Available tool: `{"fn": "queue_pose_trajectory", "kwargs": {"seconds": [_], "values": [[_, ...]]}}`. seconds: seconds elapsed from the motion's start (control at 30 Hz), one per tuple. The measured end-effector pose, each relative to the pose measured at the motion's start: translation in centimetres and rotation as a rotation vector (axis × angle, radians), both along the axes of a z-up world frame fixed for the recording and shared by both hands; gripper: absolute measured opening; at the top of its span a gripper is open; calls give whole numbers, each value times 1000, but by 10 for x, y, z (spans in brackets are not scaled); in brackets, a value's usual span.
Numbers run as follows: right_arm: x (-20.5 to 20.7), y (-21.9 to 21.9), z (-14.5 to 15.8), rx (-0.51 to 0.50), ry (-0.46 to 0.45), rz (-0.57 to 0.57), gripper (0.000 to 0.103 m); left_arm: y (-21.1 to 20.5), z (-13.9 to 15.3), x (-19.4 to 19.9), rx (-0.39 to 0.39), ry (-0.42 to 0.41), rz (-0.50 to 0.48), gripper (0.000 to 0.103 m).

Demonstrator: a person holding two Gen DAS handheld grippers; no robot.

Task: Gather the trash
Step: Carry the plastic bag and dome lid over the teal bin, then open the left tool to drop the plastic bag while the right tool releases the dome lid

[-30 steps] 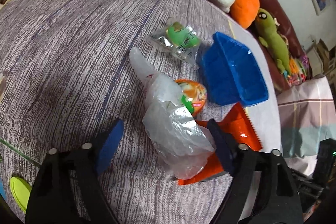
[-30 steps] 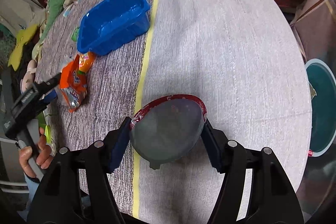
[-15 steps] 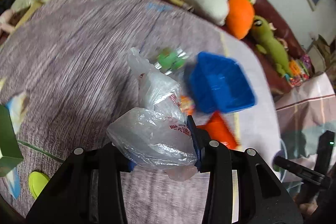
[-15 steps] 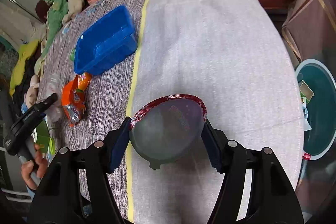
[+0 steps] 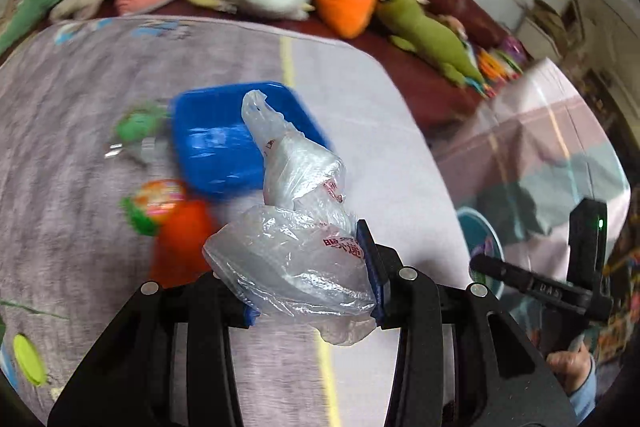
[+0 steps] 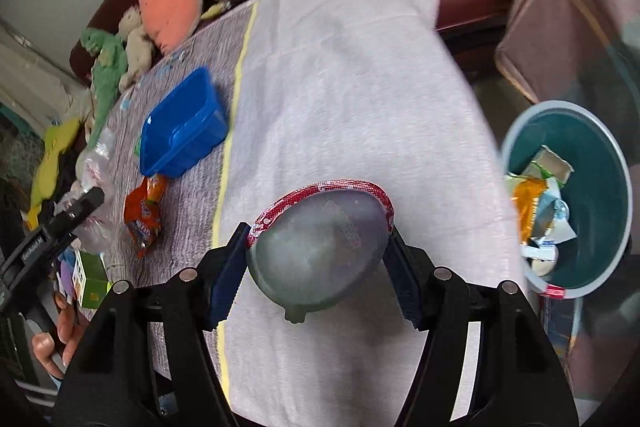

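Left wrist: L gripper [image 5: 312, 283] clamps plastic bag [image 5: 296, 255]; R gripper [image 6: 316, 263] grips cup [image 6: 320, 247].

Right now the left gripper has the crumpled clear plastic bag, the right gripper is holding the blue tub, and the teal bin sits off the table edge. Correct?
Not quite. The right gripper holds a clear cup with a red rim; the right wrist view shows the blue tub lying free on the table. The left gripper does hold the clear plastic bag, and the teal bin sits off the edge.
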State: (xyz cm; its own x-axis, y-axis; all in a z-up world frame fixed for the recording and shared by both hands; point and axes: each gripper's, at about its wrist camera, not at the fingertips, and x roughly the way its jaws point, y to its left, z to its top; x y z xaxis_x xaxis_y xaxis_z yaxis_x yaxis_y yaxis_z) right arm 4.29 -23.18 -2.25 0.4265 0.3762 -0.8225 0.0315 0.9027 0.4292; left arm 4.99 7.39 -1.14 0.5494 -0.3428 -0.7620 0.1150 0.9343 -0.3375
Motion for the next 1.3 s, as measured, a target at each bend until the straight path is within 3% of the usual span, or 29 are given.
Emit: {"fn": "queue_pose_trajectory", "kwargs": {"seconds": [0.37, 0.8, 1.3], "values": [[-23, -97, 7, 37, -57, -149, 62, -138, -12, 15, 42, 43, -252, 41], [-56, -219, -8, 59, -73, -366, 62, -297, -48, 13, 105, 100, -544, 41], [-55, -271, -32, 74, -41, -431, 62, -375, -82, 24, 144, 166, -647, 41]]}}
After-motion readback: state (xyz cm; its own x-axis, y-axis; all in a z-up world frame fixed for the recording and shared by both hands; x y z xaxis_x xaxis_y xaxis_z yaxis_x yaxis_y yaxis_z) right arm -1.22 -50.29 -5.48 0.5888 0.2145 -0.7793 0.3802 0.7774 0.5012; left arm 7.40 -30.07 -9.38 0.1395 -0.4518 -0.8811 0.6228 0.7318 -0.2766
